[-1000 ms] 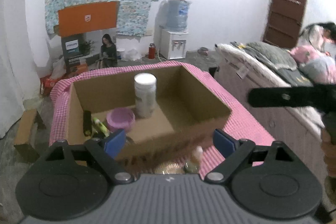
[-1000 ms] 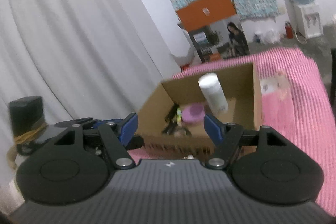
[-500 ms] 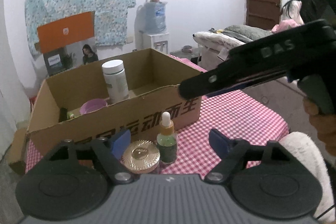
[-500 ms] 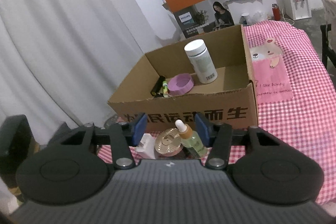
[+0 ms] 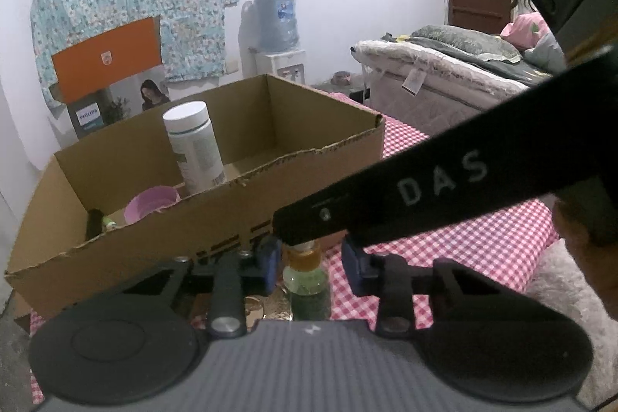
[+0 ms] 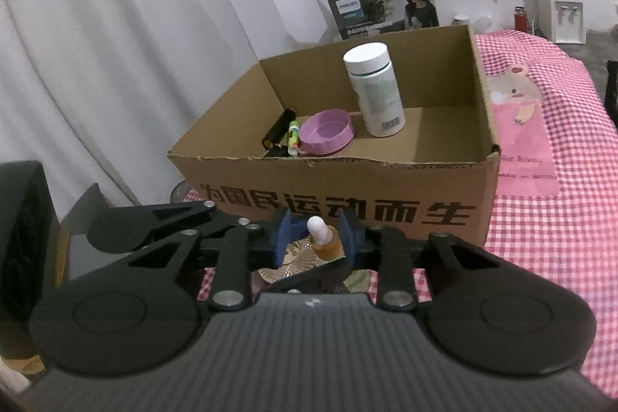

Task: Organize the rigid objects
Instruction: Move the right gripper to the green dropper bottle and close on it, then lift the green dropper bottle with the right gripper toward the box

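Observation:
A green dropper bottle [image 5: 307,290] with an amber collar and white tip [image 6: 320,232] stands on the checked cloth in front of a cardboard box [image 6: 347,192]. My left gripper [image 5: 309,267] is partly closed around the bottle, with gaps on both sides. My right gripper [image 6: 314,238] is narrowed around the bottle's neck, with its pads close to the collar; I cannot tell if they touch. A round gold compact [image 6: 297,255] lies beside the bottle. Inside the box stand a white bottle [image 6: 374,91], a purple lid [image 6: 326,132] and small tubes [image 6: 286,136].
The right gripper's black body [image 5: 444,188] crosses the left wrist view above the bottle. A bed [image 5: 444,72] is at the right. A white curtain [image 6: 116,45] hangs at the left. The pink checked table [image 6: 560,199] extends right of the box.
Both grippers dropped and moved in on the dropper bottle. Both narrowed their jaws around it. The right gripper now reaches across in front of the left camera.

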Demonstrator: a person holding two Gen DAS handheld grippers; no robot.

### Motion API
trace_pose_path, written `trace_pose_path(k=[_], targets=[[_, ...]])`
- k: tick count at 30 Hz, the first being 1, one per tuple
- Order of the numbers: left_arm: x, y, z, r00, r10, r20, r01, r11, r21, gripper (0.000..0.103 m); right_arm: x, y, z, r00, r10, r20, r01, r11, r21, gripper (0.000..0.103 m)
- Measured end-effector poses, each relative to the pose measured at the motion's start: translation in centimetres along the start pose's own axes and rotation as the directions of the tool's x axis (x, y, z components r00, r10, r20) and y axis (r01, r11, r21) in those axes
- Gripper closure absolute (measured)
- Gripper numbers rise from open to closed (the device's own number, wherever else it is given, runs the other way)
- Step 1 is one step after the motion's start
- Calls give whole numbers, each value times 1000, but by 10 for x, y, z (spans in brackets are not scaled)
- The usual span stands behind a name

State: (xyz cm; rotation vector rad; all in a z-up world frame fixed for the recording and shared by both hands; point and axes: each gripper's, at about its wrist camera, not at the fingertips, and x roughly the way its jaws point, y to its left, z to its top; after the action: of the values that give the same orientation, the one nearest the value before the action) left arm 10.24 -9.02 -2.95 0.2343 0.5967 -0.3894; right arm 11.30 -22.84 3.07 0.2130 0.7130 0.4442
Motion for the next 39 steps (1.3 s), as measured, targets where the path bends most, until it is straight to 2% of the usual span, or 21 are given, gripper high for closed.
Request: trace_pose_path(k=[3,6,10,26,30,33,35,37,39], targets=[[8,3,0,1000,-10,-16,9,1000,-21,75,9,-3,0,1000,5,-14,-5,1000,-7,91],[11,6,-1,1000,-9,-9,9,999,-40,82,10,-5,0,1000,11,-9,-11,1000,-10,92],[13,7,1,999,-42,-2,41,996,-74,82,7,-9,-1,1000,2,-3,-2,1000,-13,92],[17,-38,7,989,-147,19,147,989,-26,82,-37,-32,-20,995,-97,10,96,994,44,92],[16,-44,5,990,-138,23,138,990,6,82,-39,-38,-25,995,-95,7,95,993,68,89],[17,-46,1,991,-135,23,134,991,30,74,-39,-38,-25,995,-97,7,96,992,78,89],[18,-46,-1,992,-127,19,126,991,38,66,-38,-39,-25,996,-95,5,94,992,81,83],[20,-47,-4,992,-122,13,121,992,45,65,-38,-39,-24,996,-94,0,93,993,79,74],[25,-50,-6,993,-114,-1,114,992,60,65,-36,-39,-25,995,-95,-9,96,993,73,70]])
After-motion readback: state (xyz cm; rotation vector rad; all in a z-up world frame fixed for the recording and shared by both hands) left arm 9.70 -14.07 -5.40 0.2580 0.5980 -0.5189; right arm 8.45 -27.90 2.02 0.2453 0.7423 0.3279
